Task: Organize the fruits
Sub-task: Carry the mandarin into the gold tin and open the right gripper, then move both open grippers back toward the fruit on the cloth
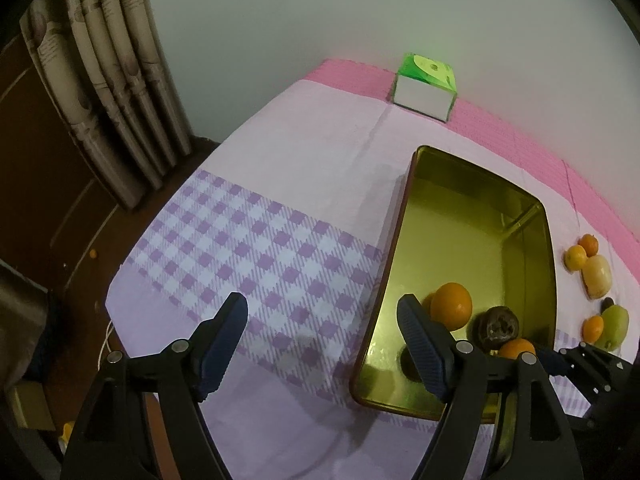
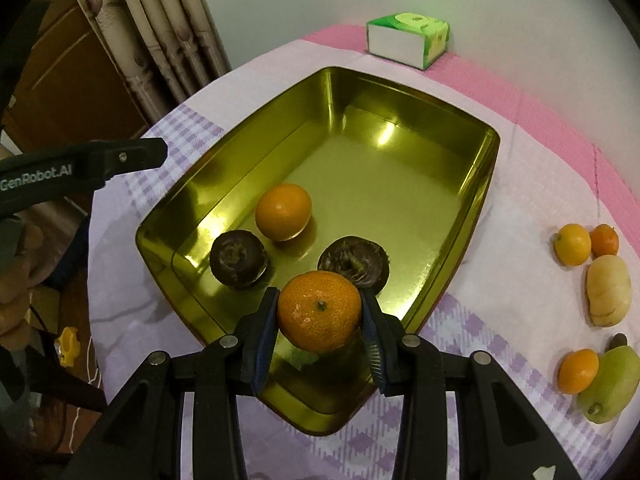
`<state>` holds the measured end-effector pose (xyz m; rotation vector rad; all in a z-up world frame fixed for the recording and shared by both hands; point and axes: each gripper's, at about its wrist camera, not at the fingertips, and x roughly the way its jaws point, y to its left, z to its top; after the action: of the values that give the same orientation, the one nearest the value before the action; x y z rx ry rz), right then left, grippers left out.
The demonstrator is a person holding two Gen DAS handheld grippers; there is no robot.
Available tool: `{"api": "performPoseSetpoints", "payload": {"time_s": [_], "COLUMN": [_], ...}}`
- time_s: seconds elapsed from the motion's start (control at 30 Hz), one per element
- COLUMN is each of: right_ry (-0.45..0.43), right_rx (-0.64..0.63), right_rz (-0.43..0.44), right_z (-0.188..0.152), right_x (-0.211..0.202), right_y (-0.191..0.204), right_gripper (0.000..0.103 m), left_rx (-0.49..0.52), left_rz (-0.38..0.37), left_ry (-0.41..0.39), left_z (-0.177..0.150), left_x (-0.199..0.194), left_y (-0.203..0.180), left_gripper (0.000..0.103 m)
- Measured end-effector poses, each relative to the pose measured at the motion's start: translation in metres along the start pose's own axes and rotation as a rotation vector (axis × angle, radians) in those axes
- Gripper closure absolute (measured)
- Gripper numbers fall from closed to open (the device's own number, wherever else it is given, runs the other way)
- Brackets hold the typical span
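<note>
On desk (image 2: 500, 200), gold rectangular metal tin (image 2: 460, 216) holds one orange, two dark brown fruits. My right tool (image 2: 320, 312) clamped on round orange mandarin (image 2: 319, 310) above tin's near end; my left tool (image 1: 322, 320) apart, empty. Six fruits left on cloth.

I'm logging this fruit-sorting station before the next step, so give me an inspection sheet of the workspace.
Surface: table under lilac checked cloth.
Job's things: gold tray holds one orange and two dark fruits; loose fruit pile on the cloth beside it.
Clutter: green tissue box at the wall.
Grippers: right gripper clamps a mandarin above the tray; left gripper open, empty.
Cables: white cord off the table edge.
Surroundings: curtain, pale wall.
</note>
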<state>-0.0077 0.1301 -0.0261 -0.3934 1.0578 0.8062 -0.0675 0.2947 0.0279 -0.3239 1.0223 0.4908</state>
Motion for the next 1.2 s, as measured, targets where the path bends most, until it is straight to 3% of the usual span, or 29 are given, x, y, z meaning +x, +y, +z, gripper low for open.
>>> {"api": "performPoseSetpoints", "payload": {"time_s": [0.87, 1.2], "right_ry": [-0.009, -0.059], "right_rx": [-0.001, 0.029], "right_rz": [-0.029, -0.015], "right_z": [0.002, 0.0], "right_x": [0.002, -0.019], "right_y": [0.0, -0.005], "right_gripper": [0.065, 0.065], "left_rx": [0.005, 0.028], "left_rz": [-0.01, -0.013], "left_ry": [0.015, 0.011], "left_z": [-0.003, -0.004], "left_x": [0.004, 0.004], "left_y": [-0.002, -0.008], "left_gripper": [0.025, 0.025]}}
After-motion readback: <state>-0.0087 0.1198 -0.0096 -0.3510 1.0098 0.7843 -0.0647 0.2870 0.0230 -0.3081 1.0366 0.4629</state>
